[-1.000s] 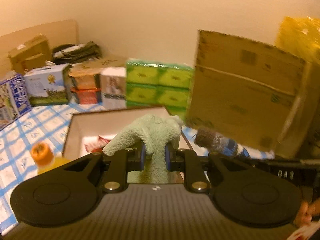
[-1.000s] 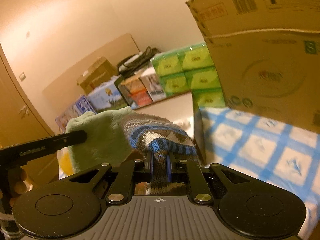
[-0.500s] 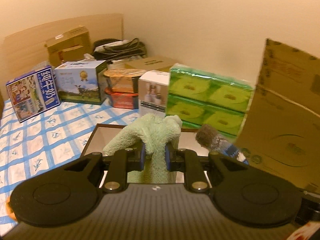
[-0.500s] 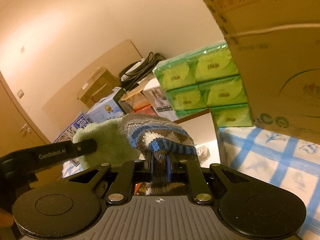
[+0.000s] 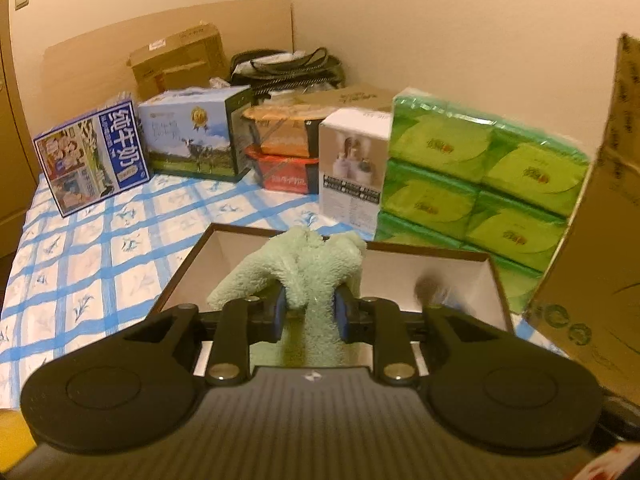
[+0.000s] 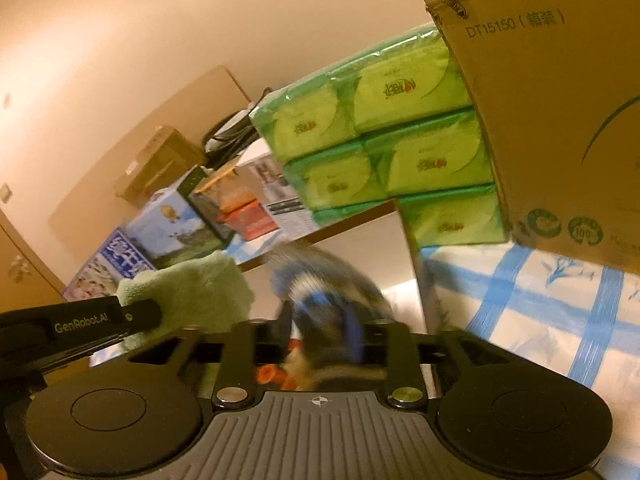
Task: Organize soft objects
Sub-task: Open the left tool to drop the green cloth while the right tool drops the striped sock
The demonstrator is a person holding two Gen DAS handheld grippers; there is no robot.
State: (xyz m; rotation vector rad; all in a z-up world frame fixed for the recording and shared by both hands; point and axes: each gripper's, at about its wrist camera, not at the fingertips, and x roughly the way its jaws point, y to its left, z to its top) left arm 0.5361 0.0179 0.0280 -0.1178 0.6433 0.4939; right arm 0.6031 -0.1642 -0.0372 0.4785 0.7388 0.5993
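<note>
My left gripper (image 5: 311, 314) hangs over an open white-lined box (image 5: 420, 251) with a brown rim. A fluffy pale green cloth (image 5: 308, 268) stands up between its blue pads; the jaws are opening but the pads still touch the cloth. In the right wrist view my right gripper (image 6: 322, 322) is over the same box (image 6: 360, 240). Its jaws are opening, and a blue-and-brown knitted piece (image 6: 328, 288) sits blurred between them, loose of the pads. That knit shows as a dark blur (image 5: 430, 288) in the left view. The green cloth (image 6: 192, 292) is just to its left.
Stacked green tissue packs (image 5: 480, 176) stand right behind the box, and a tall cardboard carton (image 5: 600, 240) is close on the right. A white box (image 5: 352, 160) and milk cartons (image 5: 92, 160) line the back of the blue-checked cloth (image 5: 100, 248). Something orange (image 6: 268, 374) lies in the box.
Both grippers have moved forward and down over the box. The right jaws have spread wide and the knit has gone blurry between them. The left jaws have parted a little.
</note>
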